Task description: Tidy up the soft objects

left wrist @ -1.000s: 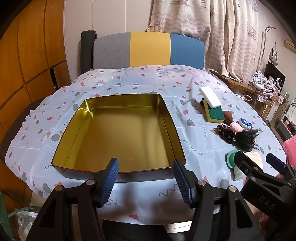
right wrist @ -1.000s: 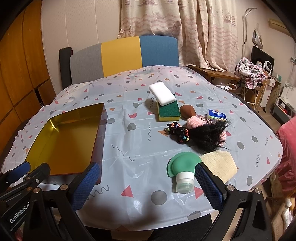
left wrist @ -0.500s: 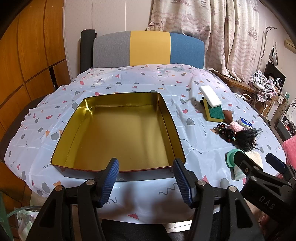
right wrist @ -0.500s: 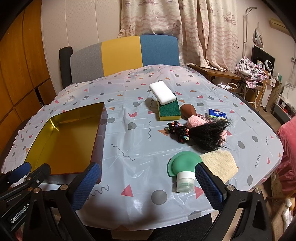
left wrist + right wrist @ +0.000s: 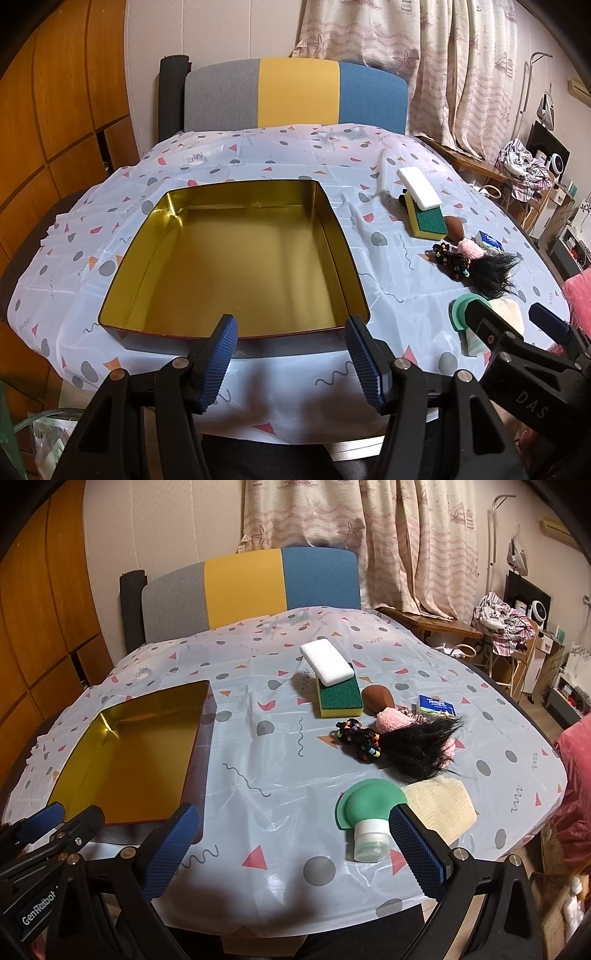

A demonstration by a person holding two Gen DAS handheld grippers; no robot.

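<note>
Both my grippers hang at the near table edge, jaws spread wide, holding nothing. My left gripper [image 5: 290,354] sits right in front of the gold tin [image 5: 236,328]. My right gripper [image 5: 291,843] has the green silicone bottle [image 5: 369,819] just off its right finger. The sponges [image 5: 334,679], hair ties [image 5: 356,738], black wig [image 5: 417,751] and beige cloth [image 5: 441,806] lie further out to the right.

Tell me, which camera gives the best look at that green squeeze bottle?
The right wrist view: the green squeeze bottle lies whole and close beside the open right gripper. In the left wrist view, the bottle sits at the edge, mostly hidden behind the right gripper.
</note>
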